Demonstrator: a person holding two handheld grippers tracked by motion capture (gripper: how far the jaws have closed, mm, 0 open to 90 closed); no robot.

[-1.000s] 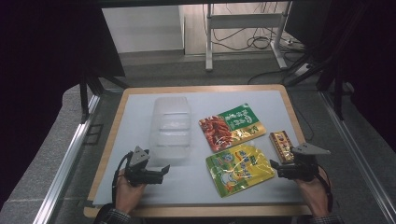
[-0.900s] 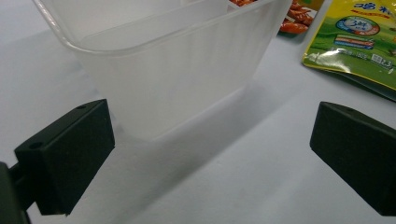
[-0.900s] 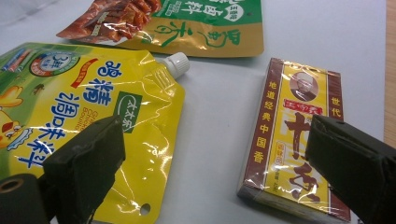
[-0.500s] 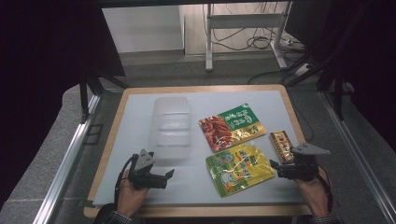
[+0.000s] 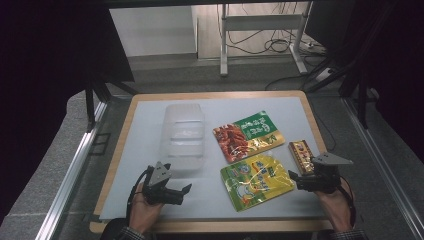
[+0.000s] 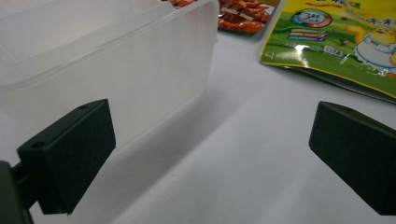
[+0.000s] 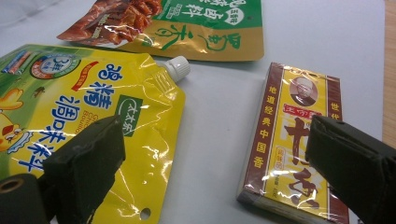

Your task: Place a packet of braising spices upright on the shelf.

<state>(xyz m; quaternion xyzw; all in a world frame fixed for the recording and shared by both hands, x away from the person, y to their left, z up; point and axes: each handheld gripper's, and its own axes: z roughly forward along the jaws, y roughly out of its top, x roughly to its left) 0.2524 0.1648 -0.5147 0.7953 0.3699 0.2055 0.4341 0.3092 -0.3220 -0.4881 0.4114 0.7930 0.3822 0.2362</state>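
Nearest the person, both tools sat low over the front of the table (image 5: 125, 200), each with its jaws spread wide and nothing between them. The left gripper (image 5: 186, 189) hovered just short of the near end of the clear plastic box (image 5: 182, 135); in the left gripper view the box's frosted wall (image 6: 140, 79) stood close beside the left jaw, apart from it, with bare tabletop between the two jaws. The right gripper (image 5: 295, 177) pointed inward at the right side, and in the right gripper view its jaws framed the gap between the yellow spouted pouch (image 7: 84, 107) and the small yellow-and-brown packet (image 7: 294, 154) — one jaw over the pouch's corner, the other over the packet's near edge, whether touching could not be told.

The step in hand looked like the approach before a first pick: the packets lay flat on the table and the box stood empty, so packing had seemingly not begun. The packet lay just beside the right gripper, the pouch (image 5: 257, 180) just left of it, its white cap (image 7: 178, 66) pointing away.

Farther off lay the green-and-red snack bag (image 5: 248, 136), near the box's right side and untouched.

The next move probably called for the right gripper to settle on one item — the stiff little packet seemed the easier — centre the jaws across its narrow width, lower and close. The left gripper likely needed to steady the box wall.
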